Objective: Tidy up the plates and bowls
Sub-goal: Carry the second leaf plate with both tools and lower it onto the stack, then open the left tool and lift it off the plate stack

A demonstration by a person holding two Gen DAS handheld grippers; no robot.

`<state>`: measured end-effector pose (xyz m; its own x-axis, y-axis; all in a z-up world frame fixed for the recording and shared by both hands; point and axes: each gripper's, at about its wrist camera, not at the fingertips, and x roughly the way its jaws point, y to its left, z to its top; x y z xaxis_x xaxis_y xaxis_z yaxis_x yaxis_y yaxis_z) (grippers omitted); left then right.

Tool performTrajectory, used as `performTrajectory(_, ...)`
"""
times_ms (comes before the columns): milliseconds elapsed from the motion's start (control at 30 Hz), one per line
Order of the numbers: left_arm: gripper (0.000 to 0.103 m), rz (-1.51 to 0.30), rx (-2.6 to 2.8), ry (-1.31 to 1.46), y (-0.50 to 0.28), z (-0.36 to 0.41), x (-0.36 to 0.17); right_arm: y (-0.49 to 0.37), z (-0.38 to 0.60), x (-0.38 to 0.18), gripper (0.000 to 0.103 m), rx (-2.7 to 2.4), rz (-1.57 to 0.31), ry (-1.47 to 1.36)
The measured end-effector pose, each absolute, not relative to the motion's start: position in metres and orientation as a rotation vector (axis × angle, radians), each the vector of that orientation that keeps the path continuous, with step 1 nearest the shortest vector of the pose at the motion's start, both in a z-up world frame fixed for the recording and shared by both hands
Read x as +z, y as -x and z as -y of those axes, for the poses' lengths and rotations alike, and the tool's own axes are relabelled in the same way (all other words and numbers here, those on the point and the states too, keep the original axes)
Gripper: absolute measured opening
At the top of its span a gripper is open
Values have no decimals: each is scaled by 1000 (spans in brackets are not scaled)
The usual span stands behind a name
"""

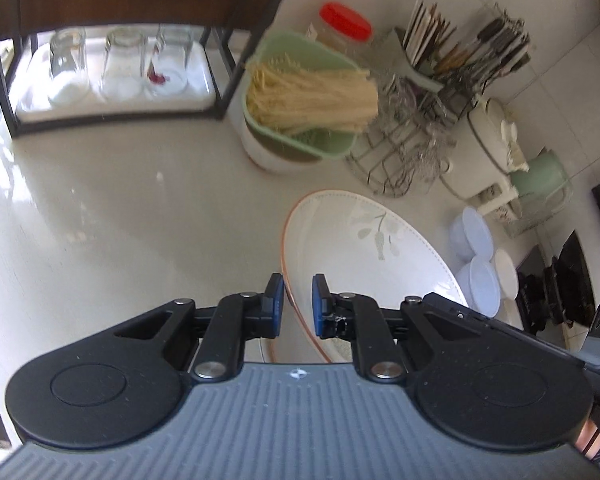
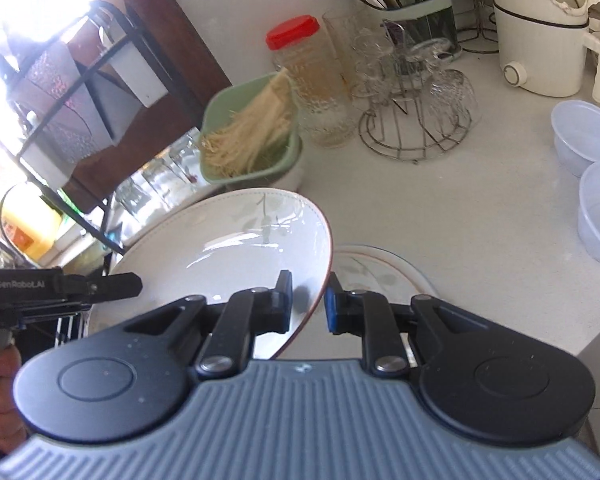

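Observation:
A white plate with a leaf print and a brown rim (image 1: 364,248) is held tilted above the counter by both grippers. My left gripper (image 1: 298,306) is shut on its rim on one side. My right gripper (image 2: 309,306) is shut on the rim of the same plate (image 2: 236,248) on the opposite side. The left gripper's body also shows in the right wrist view (image 2: 60,286) at the plate's far edge. A second leaf-print plate (image 2: 376,272) lies flat on the counter below and right of the held one.
A green basket of dry noodles (image 1: 300,100) stands behind. A wire rack with glasses (image 2: 416,112), a red-lidded jar (image 2: 300,68), a utensil holder (image 2: 416,4), a white electric pot (image 2: 540,36) and clear plastic bowls (image 2: 588,136) stand on the counter. A black shelf holds glasses (image 1: 120,68).

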<state>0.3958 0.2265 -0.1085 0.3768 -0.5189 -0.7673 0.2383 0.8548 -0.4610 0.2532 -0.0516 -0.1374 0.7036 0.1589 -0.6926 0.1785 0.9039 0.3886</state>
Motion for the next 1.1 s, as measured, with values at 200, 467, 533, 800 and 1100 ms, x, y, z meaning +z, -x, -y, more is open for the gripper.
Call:
performTrajectory(200, 16, -1148, -446, 261, -385, -207, -131, -246, 63, -156, 20, 11, -829, -400)
performTrajectory(467, 16, -1182, -421, 199, -373, -191, -152, -247, 74, -171, 20, 54, -862, -346)
performTrajectory(533, 16, -1192, -416, 202, -372, -190, -155, -248, 77, -174, 20, 65, -874, -338)
performTrajectory(800, 16, -1242, -373, 222, -375, -191, -170, -252, 78, -191, 21, 90, -912, -334)
performTrajectory(1100, 20, -1285, -296, 277, -379, -188, -180, -253, 76, -203, 22, 80, -915, -369)
